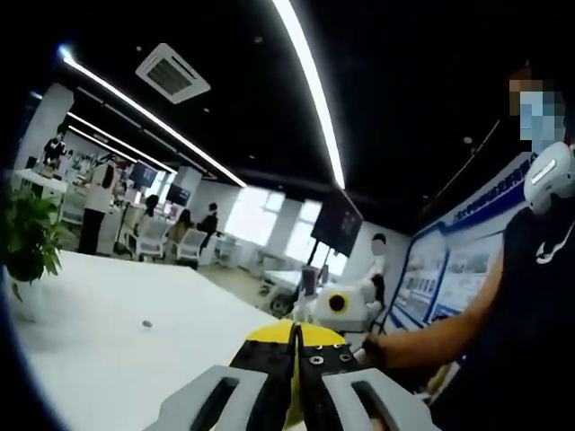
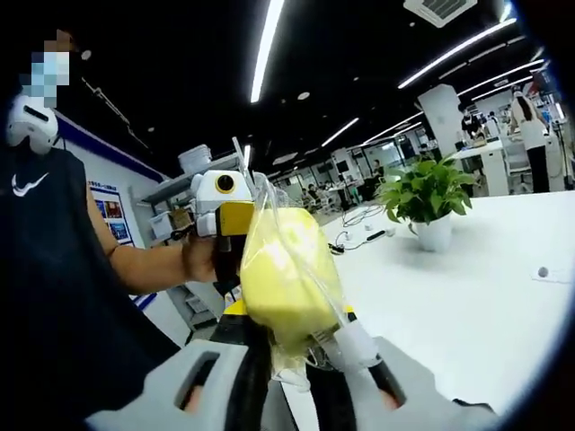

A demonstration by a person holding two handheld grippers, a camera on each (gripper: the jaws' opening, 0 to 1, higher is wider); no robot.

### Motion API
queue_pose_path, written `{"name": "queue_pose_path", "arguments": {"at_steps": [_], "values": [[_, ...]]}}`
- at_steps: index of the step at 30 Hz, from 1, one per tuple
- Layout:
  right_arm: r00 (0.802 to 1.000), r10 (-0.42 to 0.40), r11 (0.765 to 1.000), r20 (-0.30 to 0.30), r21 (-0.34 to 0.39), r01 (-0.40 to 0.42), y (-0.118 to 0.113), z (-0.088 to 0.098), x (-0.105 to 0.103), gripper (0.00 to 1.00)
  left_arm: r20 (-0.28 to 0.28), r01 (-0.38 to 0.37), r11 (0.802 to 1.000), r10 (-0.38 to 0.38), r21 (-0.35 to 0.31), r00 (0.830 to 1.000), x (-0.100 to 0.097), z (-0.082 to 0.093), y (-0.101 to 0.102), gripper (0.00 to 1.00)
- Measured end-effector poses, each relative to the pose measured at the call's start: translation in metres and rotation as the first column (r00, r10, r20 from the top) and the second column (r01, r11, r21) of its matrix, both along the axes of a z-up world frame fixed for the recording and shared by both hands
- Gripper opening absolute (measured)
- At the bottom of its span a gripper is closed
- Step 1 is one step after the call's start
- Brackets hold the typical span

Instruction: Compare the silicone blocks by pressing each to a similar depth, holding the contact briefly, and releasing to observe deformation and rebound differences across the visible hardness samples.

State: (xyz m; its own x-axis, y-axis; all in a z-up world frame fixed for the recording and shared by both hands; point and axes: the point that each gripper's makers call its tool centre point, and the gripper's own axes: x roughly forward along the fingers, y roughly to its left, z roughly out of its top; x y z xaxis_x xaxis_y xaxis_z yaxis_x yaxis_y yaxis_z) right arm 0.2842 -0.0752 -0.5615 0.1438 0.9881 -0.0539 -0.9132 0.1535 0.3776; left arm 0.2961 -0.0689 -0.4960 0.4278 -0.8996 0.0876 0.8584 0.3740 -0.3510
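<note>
Yellow block (image 2: 278, 274), bagged, pinched in right gripper (image 2: 301, 355) fingers.

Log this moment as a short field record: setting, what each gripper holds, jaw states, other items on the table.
setting: open office, white table
right gripper: shut on the clear bag holding a yellow block, lifted above the table
left gripper: jaws together, a yellow edge showing at their tips; whether it clamps anything cannot be told
other gripper in right gripper view: behind the bag, held in the person's hand
on table: potted plant, cables
</note>
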Motion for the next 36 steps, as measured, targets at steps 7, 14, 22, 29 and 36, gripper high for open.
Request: {"name": "queue_pose_path", "arguments": {"at_steps": [7,14,22,29,36], "values": [[1.0,-0.012,1.0,0.001,-0.017,0.012,-0.0006,0.0005,0.0012,0.06,0.019,-0.018,1.0,0.018,0.0,1.0,0.0001,-0.0004,0.0003,0.0],[1.0,-0.003,1.0,0.005,-0.025,0.003,-0.002,-0.0012,0.0016,0.03,0.044,-0.019,1.0,0.019,0.02,0.999,0.0007,-0.0022,0.0001,0.0],[1.0,0.012,0.999,0.013,-0.035,-0.012,-0.0017,-0.0026,-0.0012,0.03,0.055,-0.022,0.999,0.02,0.028,0.998,0.0005,-0.0046,-0.0001,0.0],[1.0,0.012,1.0,-0.007,-0.026,-0.012,0.0006,-0.0029,-0.0017,0.04,0.04,-0.016,1.0,0.015,0.023,0.999,0.0002,-0.0054,0.0017,0.0],[1.0,0.015,0.999,-0.006,-0.036,-0.016,0.002,-0.0056,-0.0031,0.06,0.034,-0.025,0.999,0.023,0.04,0.999,-0.001,-0.0086,0.0033,0.0]]}}
